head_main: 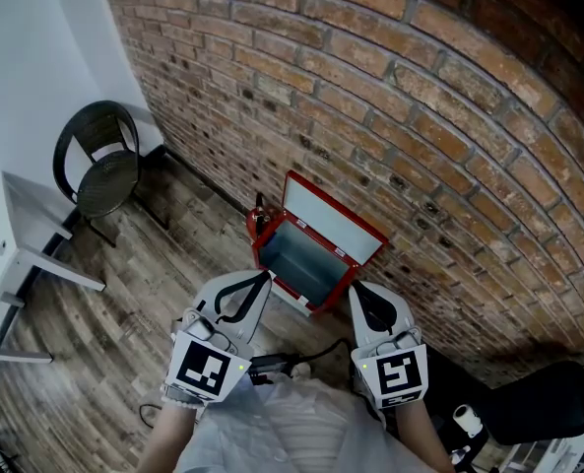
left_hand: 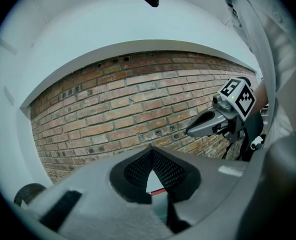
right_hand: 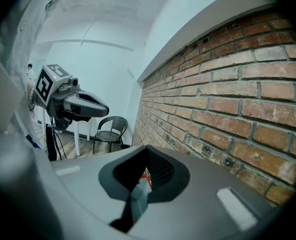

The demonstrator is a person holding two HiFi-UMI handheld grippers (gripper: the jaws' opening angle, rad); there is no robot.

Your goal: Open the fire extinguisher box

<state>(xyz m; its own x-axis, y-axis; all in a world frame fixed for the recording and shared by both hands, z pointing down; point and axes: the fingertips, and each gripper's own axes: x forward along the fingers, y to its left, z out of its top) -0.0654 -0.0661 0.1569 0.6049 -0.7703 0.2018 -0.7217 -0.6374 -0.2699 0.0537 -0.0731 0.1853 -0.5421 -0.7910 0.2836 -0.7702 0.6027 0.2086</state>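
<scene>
Brick wall [head_main: 420, 97] fills the background and meets a wood-plank floor [head_main: 163, 264]. A dark chair [head_main: 104, 166] stands by the wall, well left of the work area.

The red fire extinguisher box [head_main: 301, 254] sits on the floor at the foot of the wall. Its lid [head_main: 333, 220] is raised and leans back toward the bricks, so the grey interior is exposed.

The left gripper [head_main: 264, 280] is held just short of the box's near left edge, apart from it. Its jaws are together at the tips and nothing is between them. The right gripper [head_main: 356, 290] is held just beside the box's near right corner. Its jaws are also closed and empty. Both grippers point toward the box, which lies between and ahead of their tips.
</scene>
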